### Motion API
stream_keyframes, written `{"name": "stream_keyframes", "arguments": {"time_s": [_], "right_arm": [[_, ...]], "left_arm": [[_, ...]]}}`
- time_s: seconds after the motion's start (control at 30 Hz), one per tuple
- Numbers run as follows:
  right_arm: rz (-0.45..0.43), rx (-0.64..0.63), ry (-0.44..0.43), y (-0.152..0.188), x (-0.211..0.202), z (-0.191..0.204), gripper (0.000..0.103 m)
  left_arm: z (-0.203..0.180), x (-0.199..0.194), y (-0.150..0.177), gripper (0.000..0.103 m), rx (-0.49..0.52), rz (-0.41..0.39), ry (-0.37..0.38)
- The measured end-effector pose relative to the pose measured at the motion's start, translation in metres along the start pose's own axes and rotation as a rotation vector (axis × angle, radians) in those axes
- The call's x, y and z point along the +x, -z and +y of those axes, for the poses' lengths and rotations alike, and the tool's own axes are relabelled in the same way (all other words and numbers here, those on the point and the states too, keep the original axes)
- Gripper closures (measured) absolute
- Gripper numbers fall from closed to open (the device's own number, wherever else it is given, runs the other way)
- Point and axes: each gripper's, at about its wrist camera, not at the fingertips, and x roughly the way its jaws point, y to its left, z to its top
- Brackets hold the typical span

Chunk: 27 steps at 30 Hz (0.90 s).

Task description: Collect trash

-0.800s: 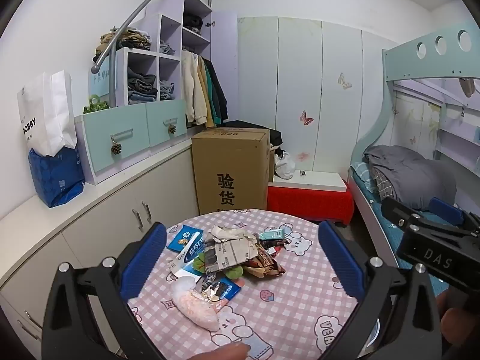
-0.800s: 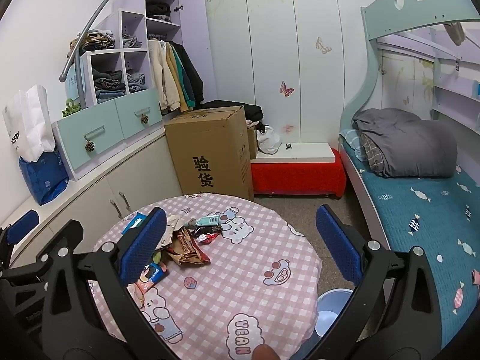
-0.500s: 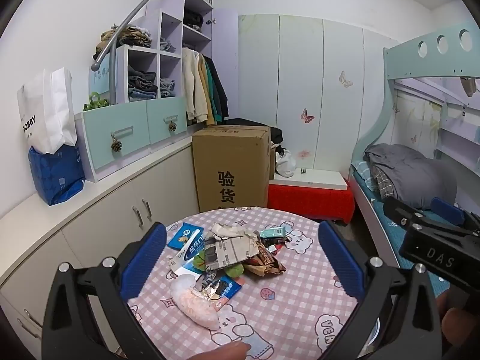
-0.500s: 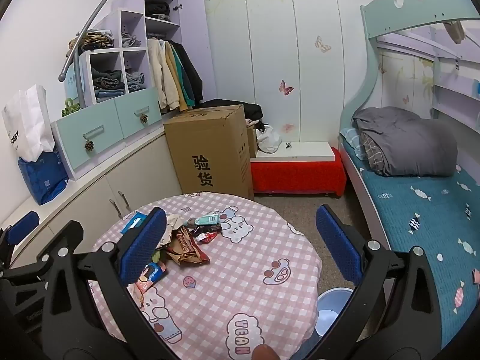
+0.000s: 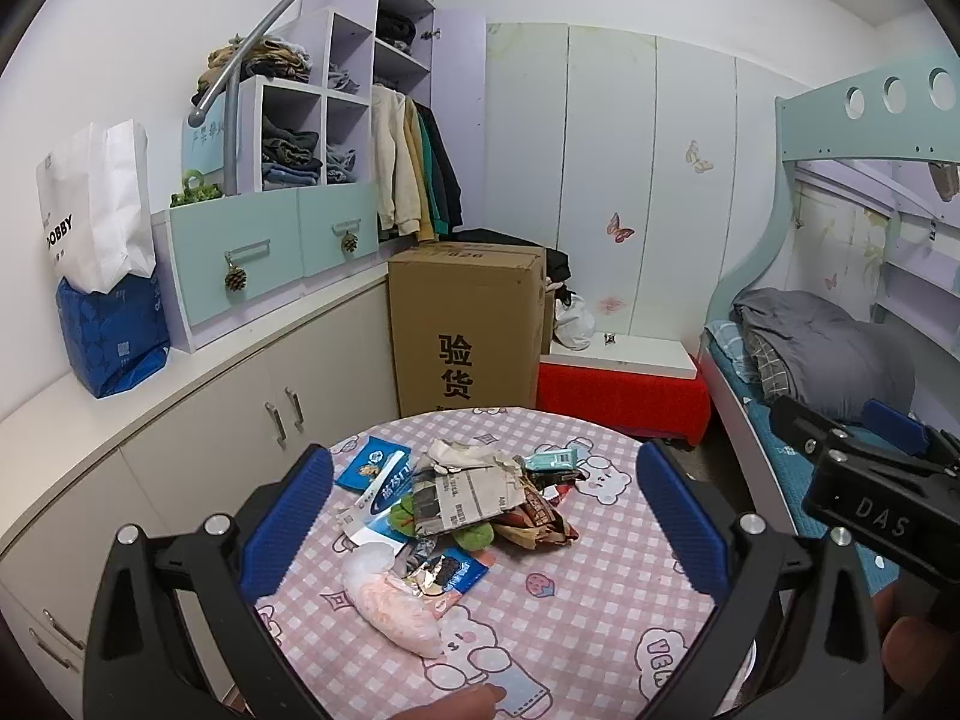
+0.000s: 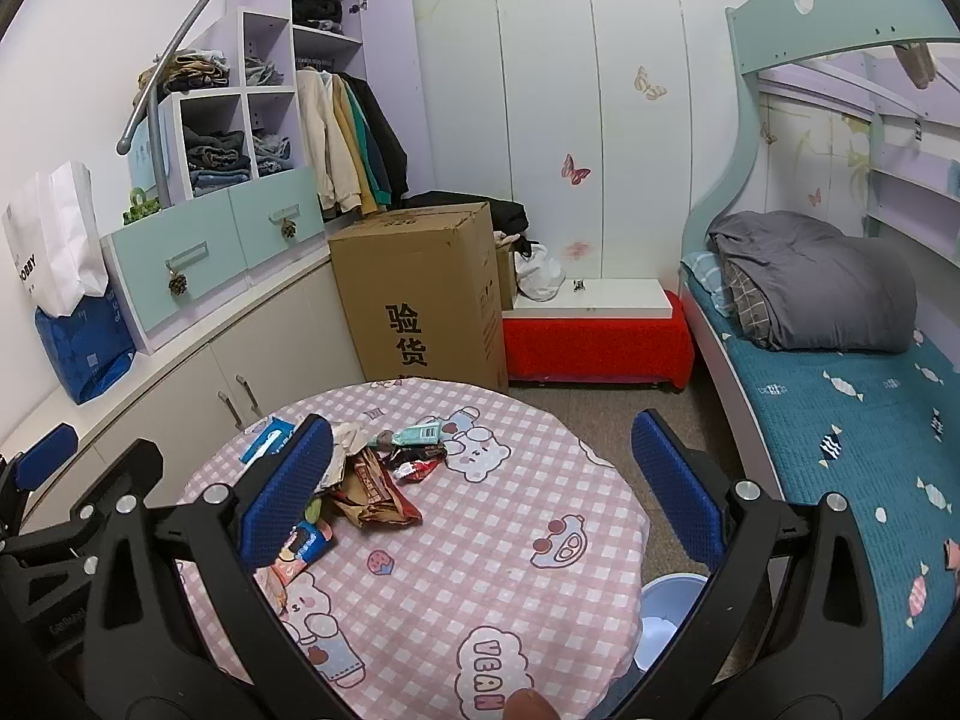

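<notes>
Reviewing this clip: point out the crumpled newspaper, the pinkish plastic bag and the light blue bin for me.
crumpled newspaper (image 5: 465, 492): left wrist view, middle of its printed face.
pinkish plastic bag (image 5: 393, 606): left wrist view, middle of its bulging body.
light blue bin (image 6: 669, 600): right wrist view, visible rim beside the table.

Evenly lit, soft indoor light from above; no hard shadows, only faint ones under the trash (image 5: 462, 510) on the table (image 5: 600, 618). Slight bluish cast. Strong fisheye bending at every edge, black vignette at 1, 5, 7 and 11 o'clock. Sharp at centre; mild softness toward the rim. Small glare on foil wrapper (image 5: 433, 577).
</notes>
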Motion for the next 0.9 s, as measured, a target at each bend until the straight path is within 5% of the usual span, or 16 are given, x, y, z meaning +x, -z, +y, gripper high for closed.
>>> {"name": "stream_keyframes", "arguments": {"time_s": [0.9], "right_arm": [[0.044, -0.035, 0.007, 0.004, 0.02, 0.017, 0.006]], "left_arm": [[0.02, 0.019, 0.008, 0.004, -0.039, 0.042, -0.001]]}}
